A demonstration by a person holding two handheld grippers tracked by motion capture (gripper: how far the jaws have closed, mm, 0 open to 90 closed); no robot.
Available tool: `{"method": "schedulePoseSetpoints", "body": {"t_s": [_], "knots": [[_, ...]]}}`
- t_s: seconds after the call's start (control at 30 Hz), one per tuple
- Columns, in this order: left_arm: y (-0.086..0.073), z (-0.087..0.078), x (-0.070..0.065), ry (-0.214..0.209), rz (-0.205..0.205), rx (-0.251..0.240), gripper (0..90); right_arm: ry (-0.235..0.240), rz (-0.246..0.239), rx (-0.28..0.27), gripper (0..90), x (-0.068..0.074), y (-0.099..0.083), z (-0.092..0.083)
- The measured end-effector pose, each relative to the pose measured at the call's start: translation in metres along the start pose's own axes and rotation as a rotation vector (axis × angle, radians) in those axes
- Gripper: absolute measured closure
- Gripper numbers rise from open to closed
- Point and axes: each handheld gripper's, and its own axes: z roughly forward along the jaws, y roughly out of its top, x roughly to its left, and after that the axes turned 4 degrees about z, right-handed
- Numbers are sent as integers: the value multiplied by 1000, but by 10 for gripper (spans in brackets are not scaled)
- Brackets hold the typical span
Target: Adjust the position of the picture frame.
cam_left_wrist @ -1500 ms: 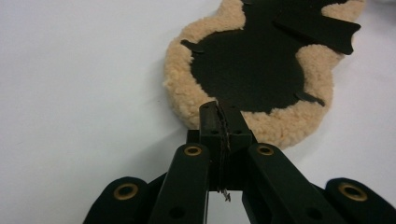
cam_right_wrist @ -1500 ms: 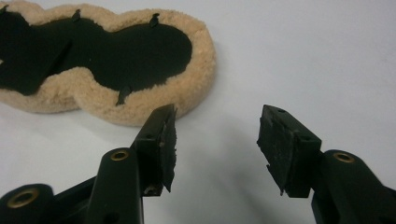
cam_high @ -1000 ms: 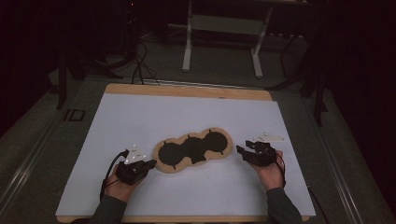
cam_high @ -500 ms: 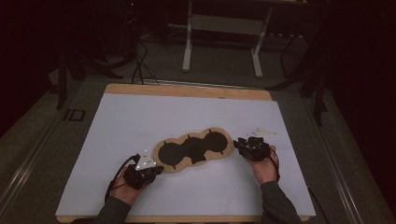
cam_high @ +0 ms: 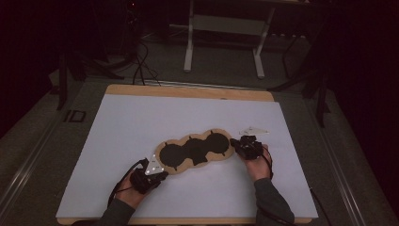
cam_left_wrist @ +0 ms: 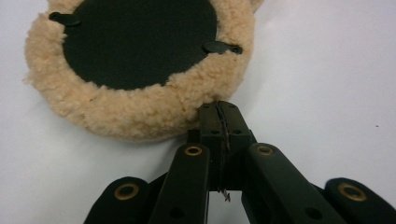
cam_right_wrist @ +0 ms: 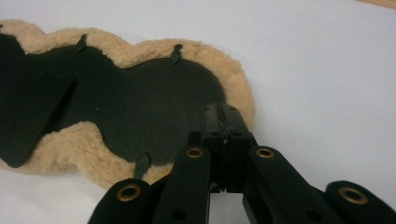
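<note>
A long lobed pad with a tan fleece rim and a black middle lies flat on the white table cover. My left gripper is at its near left end. In the left gripper view its jaws are shut at the fleece rim, with a few fibres caught between them. My right gripper is at the pad's right end. Its jaws have just been closing and now stand shut over the rim of the pad, with tan flecks in the seam.
The white cover lies on a wooden tabletop with room on all sides of the pad. Small black tabs stick out along the pad's inner edge. A white frame and cables stand on the floor beyond the table.
Both hands have moved inward to the pad's two ends. The right gripper's jaws have closed at the right end. The pad has stayed in place.
</note>
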Motion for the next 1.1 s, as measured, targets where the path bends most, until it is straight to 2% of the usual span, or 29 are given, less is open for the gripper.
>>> {"method": "schedulePoseSetpoints", "body": {"t_s": [0.33, 0.47, 0.83, 1.1], "knots": [[1, 1, 2, 3, -6, 1, 900, 1, -9, 48, 897, 10, 2, 15], [2, 2, 4, 13, -9, 6, 900, 6, -13, 51, 897, 15, 3, 18], [3, 6, 13, 45, -45, -2, 900, -5, -28, 67, 892, 14, 1, 14], [6, 8, 18, 69, -58, 6, 900, -13, -59, 81, 875, 19, -1, 10]]}}
